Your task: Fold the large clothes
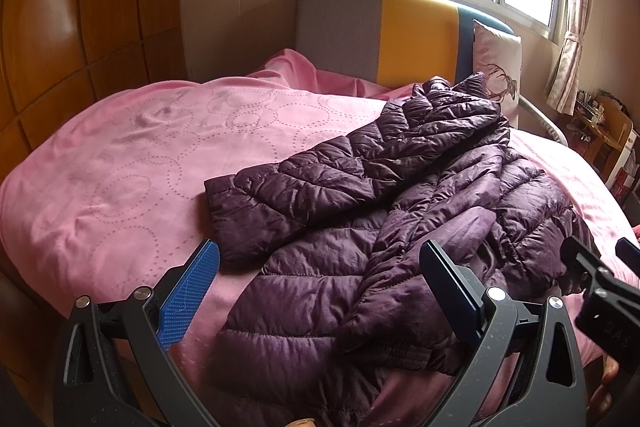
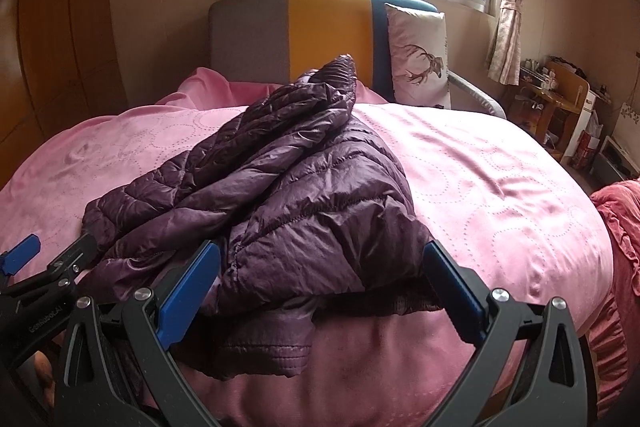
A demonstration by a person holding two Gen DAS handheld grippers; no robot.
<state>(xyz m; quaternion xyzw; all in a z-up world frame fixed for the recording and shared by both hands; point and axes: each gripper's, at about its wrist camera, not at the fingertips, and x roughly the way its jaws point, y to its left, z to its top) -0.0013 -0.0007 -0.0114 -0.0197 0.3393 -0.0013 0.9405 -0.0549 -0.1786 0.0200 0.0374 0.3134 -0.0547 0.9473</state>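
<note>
A dark purple quilted puffer jacket (image 1: 392,211) lies crumpled on the pink bed cover (image 1: 120,163), one sleeve (image 1: 304,183) stretched out to the left. My left gripper (image 1: 320,259) hovers open over the jacket's near hem, its blue pads wide apart with nothing between them. In the right wrist view the same jacket (image 2: 280,187) forms a heap, its hem (image 2: 256,347) hanging toward the camera. My right gripper (image 2: 322,259) is open just above that near edge. The right gripper (image 1: 600,267) shows at the left view's right edge, and the left gripper (image 2: 52,263) shows at the right view's left edge.
A grey, yellow and blue headboard (image 2: 304,27) stands at the far end with a deer-print pillow (image 2: 420,55) against it. Wooden wardrobe panels (image 1: 72,27) line the left side. A cluttered wooden desk (image 2: 560,95) sits at the right. A pink ruffled bedspread (image 2: 616,235) hangs at the right.
</note>
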